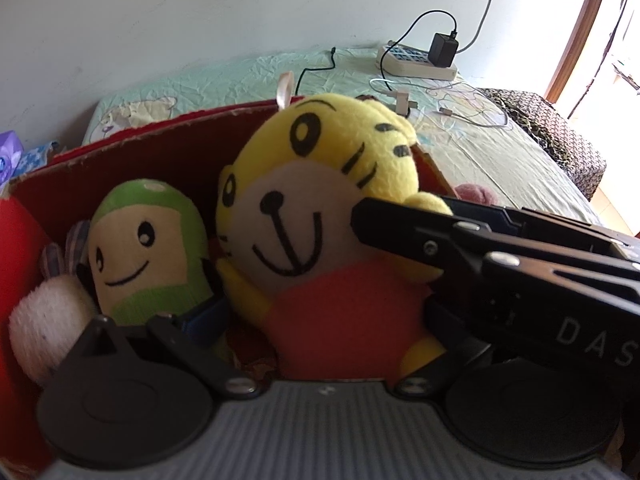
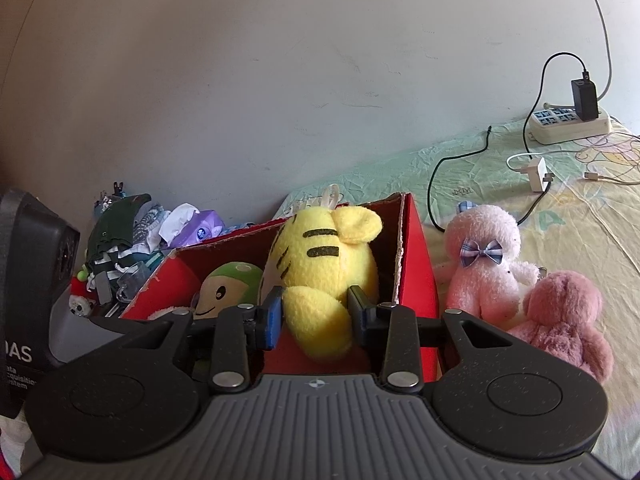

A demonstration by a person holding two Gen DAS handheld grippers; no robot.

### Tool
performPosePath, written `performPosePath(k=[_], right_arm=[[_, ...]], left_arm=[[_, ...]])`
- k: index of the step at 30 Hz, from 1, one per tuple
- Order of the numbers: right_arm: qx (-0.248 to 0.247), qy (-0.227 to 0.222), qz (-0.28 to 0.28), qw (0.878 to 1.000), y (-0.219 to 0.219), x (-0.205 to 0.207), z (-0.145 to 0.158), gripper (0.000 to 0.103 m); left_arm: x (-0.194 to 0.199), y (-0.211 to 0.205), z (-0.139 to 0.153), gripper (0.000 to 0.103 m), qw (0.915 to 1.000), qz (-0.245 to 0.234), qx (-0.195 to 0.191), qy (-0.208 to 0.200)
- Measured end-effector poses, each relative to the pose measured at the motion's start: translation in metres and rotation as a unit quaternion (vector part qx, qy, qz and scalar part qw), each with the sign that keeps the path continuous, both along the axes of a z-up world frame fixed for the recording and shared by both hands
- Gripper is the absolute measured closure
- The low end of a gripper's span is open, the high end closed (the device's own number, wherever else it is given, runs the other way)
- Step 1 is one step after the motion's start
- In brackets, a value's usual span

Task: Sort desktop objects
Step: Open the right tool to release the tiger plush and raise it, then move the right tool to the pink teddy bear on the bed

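A yellow tiger plush [image 1: 320, 200] in a red shirt sits upright inside the red cardboard box [image 1: 120, 160], at its right end. My right gripper [image 2: 316, 312] is shut on a yellow limb of the tiger plush [image 2: 320, 264], blue pads pressed on both sides. In the left wrist view the right gripper [image 1: 400, 208] reaches in from the right. My left gripper [image 1: 308, 320] stands open and wide, low in front of the tiger's body. A green-hooded plush [image 1: 148, 248] and a white fluffy toy [image 1: 44, 320] lie left of the tiger in the box.
Two pink plush toys [image 2: 484, 256] [image 2: 560, 320] sit on the sheet right of the box. Farther back are a power strip with a black charger [image 2: 572, 120], a white adapter [image 2: 536, 174] and loose cables. A clutter pile with a tissue pack [image 2: 192, 228] lies left of the box.
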State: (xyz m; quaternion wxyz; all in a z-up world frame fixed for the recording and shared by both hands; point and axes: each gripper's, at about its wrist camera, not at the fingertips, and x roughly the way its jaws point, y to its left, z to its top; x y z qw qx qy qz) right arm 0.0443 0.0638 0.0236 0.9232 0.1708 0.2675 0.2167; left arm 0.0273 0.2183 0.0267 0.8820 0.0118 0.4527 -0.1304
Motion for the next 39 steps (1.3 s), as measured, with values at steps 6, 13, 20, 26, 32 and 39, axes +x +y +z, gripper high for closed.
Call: performPosePath(k=[6, 13, 20, 26, 32, 39], right_arm=[[0.013, -0.013, 0.023, 1.0, -0.006, -0.001, -0.003, 0.067], [0.064, -0.005, 0.064, 0.996, -0.027, 0.003, -0.003, 0.06], [0.152, -0.012, 0.042, 0.987, -0.096, 0.007, 0.008, 0.06], [0.154, 0.052, -0.023, 0.986, -0.158, 0.02, -0.02, 0.057], [0.156, 0.112, -0.034, 0.981, -0.191, 0.028, -0.05, 0.057], [0.2, 0.179, -0.033, 0.963, -0.221, 0.043, -0.078, 0.054]], left_arm=[[-0.002, -0.001, -0.005, 0.0, 0.9995, 0.026, -0.017, 0.011], [-0.008, -0.009, 0.002, 0.0, 0.9976, 0.068, -0.012, 0.006], [-0.021, -0.022, 0.04, 0.001, 0.9933, 0.102, 0.008, -0.055], [-0.029, -0.065, 0.074, 0.001, 0.9919, 0.051, -0.026, -0.113], [-0.023, -0.127, 0.067, 0.001, 0.9931, -0.032, -0.059, -0.097], [-0.007, -0.177, 0.027, 0.001, 0.9959, -0.066, -0.03, -0.054]])
